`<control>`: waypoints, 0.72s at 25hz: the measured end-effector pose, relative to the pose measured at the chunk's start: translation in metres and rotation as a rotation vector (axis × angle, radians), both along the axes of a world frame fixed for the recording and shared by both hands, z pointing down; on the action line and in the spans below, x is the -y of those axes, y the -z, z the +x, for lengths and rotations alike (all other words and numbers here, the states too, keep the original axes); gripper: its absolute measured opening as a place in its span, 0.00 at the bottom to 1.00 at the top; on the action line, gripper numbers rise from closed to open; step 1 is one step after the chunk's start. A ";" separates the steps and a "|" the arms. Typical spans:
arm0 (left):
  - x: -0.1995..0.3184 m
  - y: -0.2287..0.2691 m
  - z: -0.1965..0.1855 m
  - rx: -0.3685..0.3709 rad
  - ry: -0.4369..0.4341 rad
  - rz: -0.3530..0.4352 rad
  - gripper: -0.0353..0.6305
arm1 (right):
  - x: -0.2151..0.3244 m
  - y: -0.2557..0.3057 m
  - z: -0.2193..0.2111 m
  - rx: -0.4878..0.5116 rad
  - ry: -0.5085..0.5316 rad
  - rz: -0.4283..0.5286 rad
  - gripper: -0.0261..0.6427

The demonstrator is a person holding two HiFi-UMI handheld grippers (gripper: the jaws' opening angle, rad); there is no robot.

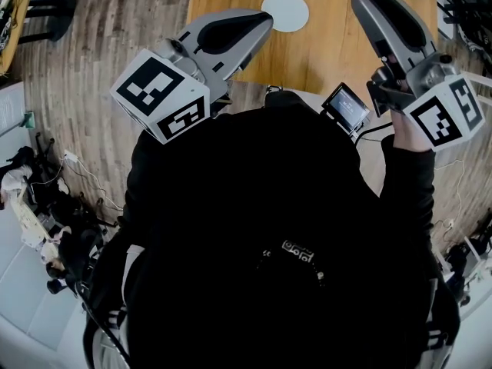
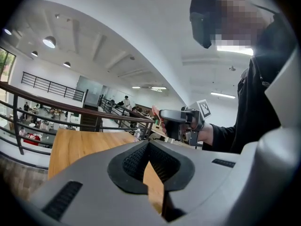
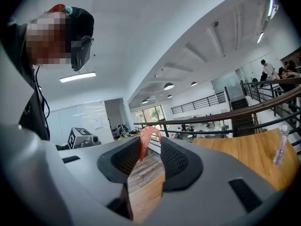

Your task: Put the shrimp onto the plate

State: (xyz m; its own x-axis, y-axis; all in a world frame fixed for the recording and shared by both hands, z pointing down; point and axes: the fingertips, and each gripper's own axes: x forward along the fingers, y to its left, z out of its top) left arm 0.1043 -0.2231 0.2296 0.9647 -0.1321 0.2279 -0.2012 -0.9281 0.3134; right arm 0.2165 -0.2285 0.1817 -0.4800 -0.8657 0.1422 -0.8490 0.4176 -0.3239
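The right gripper is pinching the shrimp at its fingertips, the pink body curling above them. The left gripper is clenched on nothing. The plate is lying left of the laden fingertips, so a level carry looks wisest, letting go only over its centre.

I stand in a big bright hall. The floor is grey-brown wood planks, and the surface is light wood. A dark railing runs along behind it. Round lamps shine in the white ceiling. Windows far off show green trees.
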 end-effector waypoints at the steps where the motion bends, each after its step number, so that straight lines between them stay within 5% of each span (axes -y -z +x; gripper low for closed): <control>1: 0.001 0.000 0.005 0.006 -0.001 0.001 0.05 | 0.002 -0.002 0.005 0.006 0.004 -0.004 0.26; 13: 0.026 -0.033 0.032 0.089 0.022 -0.051 0.05 | 0.045 -0.035 0.037 0.042 0.049 -0.035 0.26; 18: 0.005 -0.032 0.023 0.080 -0.003 -0.050 0.05 | 0.020 -0.036 0.027 0.043 0.024 -0.039 0.26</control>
State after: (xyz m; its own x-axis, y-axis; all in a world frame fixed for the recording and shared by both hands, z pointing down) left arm 0.1270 -0.2286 0.2619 0.9435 -0.1154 0.3106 -0.2243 -0.9124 0.3424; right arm 0.2437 -0.2482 0.2175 -0.5070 -0.8479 0.1548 -0.8239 0.4240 -0.3762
